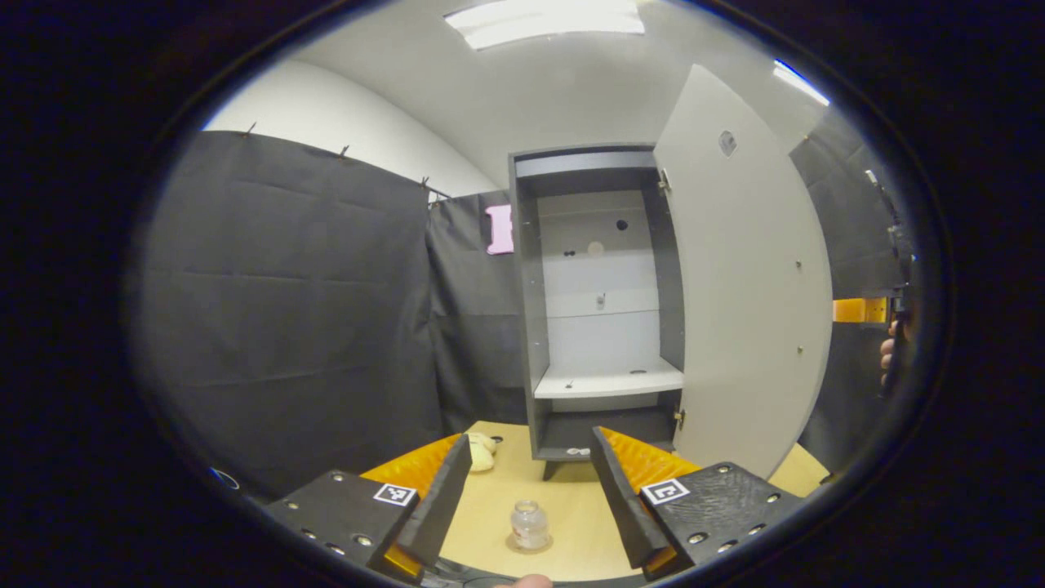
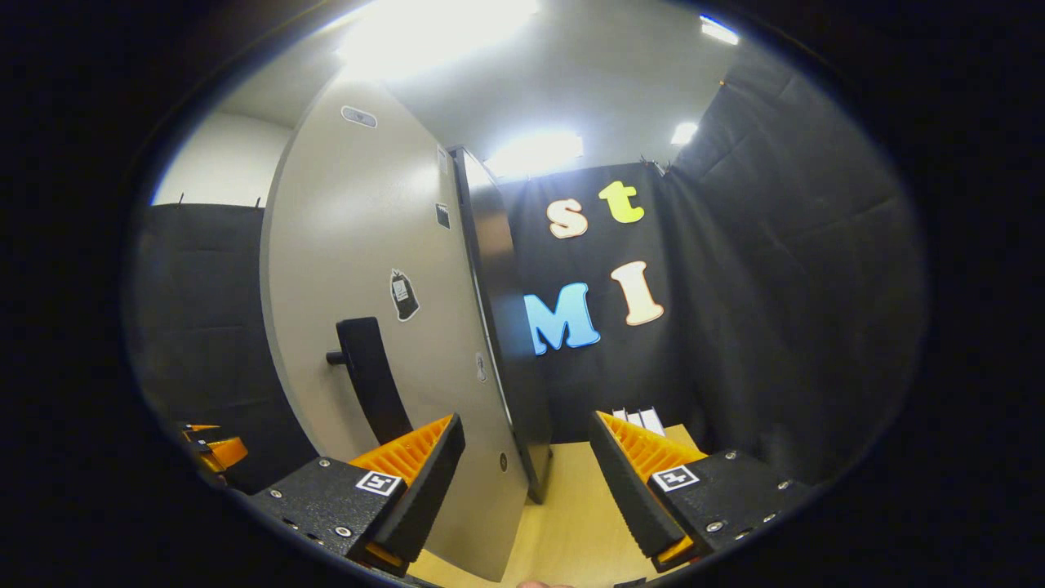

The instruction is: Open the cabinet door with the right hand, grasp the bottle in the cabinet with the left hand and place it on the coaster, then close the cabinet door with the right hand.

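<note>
A small clear bottle (image 1: 530,523) stands upright on a round coaster (image 1: 531,544) on the wooden table, low between the fingers of my left gripper (image 1: 531,441), which is open and drawn back from it. Behind it the grey cabinet (image 1: 529,327) stands with its white shelf (image 1: 608,381) bare and its door (image 1: 747,278) swung wide to the right. In the right gripper view the door's outer face (image 2: 367,245) with a black handle (image 2: 371,384) is close on the left. My right gripper (image 2: 526,425) is open, with the door's free edge between its fingers, untouched.
A pale yellow object (image 1: 482,453) lies on the table (image 1: 571,498) left of the cabinet's foot. A hand (image 1: 887,351) holding the other gripper shows past the door at the far right. Small white items (image 2: 641,419) sit at the table's back edge by the black cloth wall.
</note>
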Action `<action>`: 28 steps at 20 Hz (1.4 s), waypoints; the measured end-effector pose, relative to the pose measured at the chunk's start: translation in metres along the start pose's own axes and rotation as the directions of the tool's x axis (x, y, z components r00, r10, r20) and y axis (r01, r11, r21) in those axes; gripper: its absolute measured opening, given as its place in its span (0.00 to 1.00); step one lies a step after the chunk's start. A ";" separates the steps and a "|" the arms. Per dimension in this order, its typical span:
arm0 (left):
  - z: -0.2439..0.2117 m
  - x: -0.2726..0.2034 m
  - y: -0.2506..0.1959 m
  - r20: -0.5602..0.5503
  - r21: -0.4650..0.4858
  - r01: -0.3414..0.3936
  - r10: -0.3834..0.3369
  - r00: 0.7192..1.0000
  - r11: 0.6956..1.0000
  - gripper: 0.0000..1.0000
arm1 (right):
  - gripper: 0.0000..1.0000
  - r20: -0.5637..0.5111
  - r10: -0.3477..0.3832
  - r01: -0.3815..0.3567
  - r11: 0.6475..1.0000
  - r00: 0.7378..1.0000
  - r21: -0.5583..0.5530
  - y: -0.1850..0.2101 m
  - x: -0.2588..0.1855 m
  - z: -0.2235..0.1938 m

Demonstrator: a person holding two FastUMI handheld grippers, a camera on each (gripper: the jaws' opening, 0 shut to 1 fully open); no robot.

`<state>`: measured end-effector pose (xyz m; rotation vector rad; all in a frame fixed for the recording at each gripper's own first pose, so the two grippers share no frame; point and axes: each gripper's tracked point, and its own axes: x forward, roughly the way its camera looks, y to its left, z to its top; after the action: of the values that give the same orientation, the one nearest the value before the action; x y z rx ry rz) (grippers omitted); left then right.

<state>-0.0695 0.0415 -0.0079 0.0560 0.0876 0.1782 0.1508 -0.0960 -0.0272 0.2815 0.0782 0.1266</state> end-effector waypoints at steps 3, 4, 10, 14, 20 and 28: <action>-0.003 0.001 0.000 0.013 -0.002 0.027 -0.027 1.000 1.000 0.84 | 0.95 0.022 -0.013 0.013 1.000 1.000 -0.008 0.012 -0.004 0.002; -0.005 0.005 0.000 0.014 -0.021 0.041 -0.041 0.999 0.999 0.90 | 0.94 0.031 -0.030 0.030 0.999 0.999 -0.010 0.014 -0.003 0.000; -0.018 0.054 0.032 0.020 -0.061 0.094 -0.093 0.995 0.994 0.84 | 0.93 0.017 -0.062 0.062 0.998 0.998 -0.005 0.048 -0.001 -0.009; -0.030 0.071 0.061 0.017 -0.059 0.110 -0.109 0.994 0.992 0.84 | 0.93 0.018 -0.019 0.020 0.999 1.000 -0.032 0.096 0.011 -0.018; -0.038 0.111 0.098 0.019 -0.063 0.136 -0.135 0.991 0.989 0.84 | 0.92 0.049 -0.011 0.011 1.000 0.999 0.010 0.152 0.046 -0.018; -0.066 0.150 0.141 0.004 -0.081 0.173 -0.173 0.985 0.982 0.84 | 0.92 0.054 0.066 -0.065 0.997 0.996 -0.033 0.232 0.102 -0.034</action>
<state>0.0468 0.2105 -0.0769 -0.0331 0.0879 0.0079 0.2219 0.1476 -0.0004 0.2560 0.0120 0.1849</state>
